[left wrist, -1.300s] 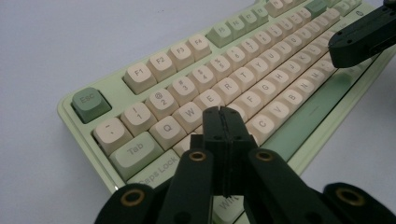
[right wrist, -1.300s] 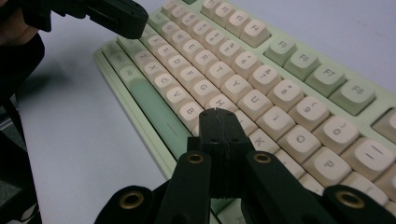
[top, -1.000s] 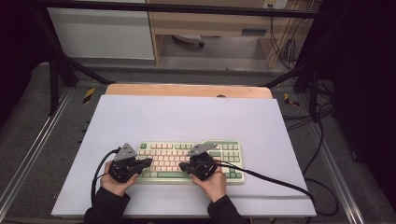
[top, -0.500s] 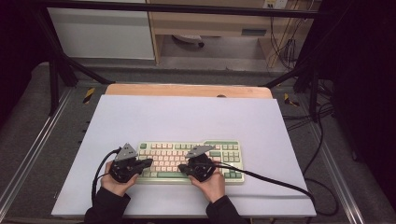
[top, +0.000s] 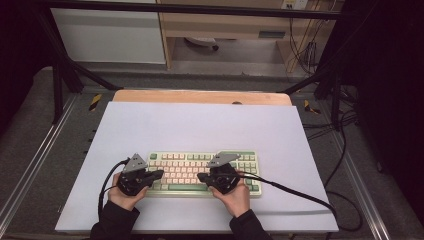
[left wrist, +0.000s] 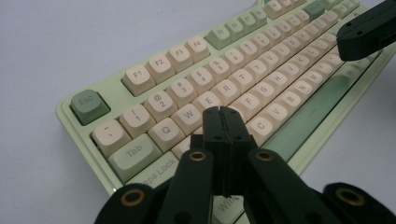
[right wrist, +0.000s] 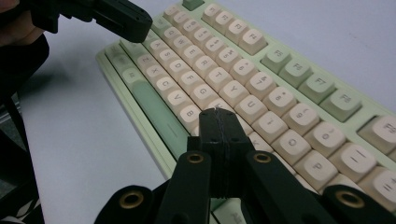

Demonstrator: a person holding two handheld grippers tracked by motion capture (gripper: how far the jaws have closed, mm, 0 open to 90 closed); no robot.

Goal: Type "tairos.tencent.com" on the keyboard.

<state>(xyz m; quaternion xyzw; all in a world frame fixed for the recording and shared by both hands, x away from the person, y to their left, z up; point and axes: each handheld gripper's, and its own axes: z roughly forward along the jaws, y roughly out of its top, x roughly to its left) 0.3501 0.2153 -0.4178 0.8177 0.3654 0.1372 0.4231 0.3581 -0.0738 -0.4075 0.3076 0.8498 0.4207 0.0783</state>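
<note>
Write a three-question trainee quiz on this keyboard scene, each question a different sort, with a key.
1. True or false: the left gripper has its jaws closed together.
2. Multiple choice: the keyboard lies on A) a white sheet, B) bare wood, C) the floor.
3. Fill in: in the right gripper view, the right gripper hangs over the letter keys, near the green ____ bar.

Key: 1 true; 2 A; 3 space.
</note>
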